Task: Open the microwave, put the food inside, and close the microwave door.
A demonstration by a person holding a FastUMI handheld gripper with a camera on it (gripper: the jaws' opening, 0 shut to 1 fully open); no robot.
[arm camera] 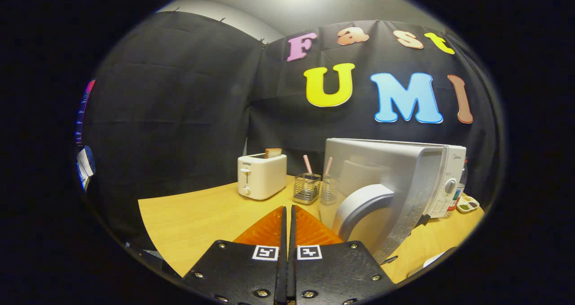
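A wooden table (188, 224) stands against black cloth walls. The microwave (442, 179) sits on it, its door (382, 183) swung wide open toward the gripper (288, 213), handle (359, 206) standing upright. The gripper's fingers are pressed together with nothing between them, just left of the door. Left of the microwave stand a wire cup (307, 188) and a toaster (262, 175).

A: Layout on the table (188, 219)?
B: Toaster (262, 176) at back left, bread slice (273, 152) in its slot. Wire holder (307, 188) with straw (307, 164) just right of it.
A: Microwave (442, 179)?
B: Right side, its door (382, 183) swung open toward the gripper (288, 213), handle (359, 206) just right of the closed fingers. Small tray (468, 203) right of microwave.
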